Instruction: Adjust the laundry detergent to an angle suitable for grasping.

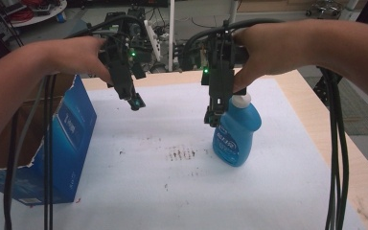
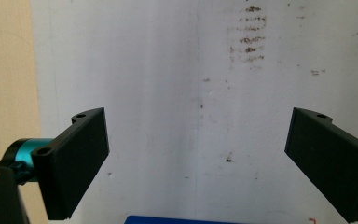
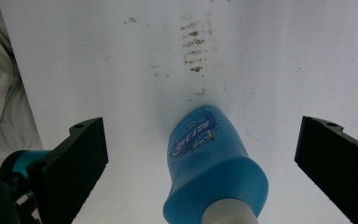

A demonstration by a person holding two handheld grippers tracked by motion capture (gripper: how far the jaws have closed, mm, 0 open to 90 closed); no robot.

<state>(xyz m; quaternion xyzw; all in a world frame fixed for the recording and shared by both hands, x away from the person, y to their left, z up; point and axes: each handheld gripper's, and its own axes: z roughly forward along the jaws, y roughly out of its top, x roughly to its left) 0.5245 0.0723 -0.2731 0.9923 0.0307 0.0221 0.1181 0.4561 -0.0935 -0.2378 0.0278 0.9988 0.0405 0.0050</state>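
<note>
A blue bottle with a white cap stands upright on the white sheet, right of centre. My right gripper hovers beside the bottle's neck on its left, pointing down. Seen from above in the right gripper view, the bottle lies between the wide-apart jaws, which do not touch it. My left gripper hangs above the sheet at the left, jaws spread, with nothing between them. In the left gripper view the bare sheet lies under the jaws.
An open blue cardboard box stands at the left edge of the table; its blue rim peeks in at the bottom of the left gripper view. Dark smudges mark the sheet's middle. Cables hang at both sides. Wooden table edge runs along the right.
</note>
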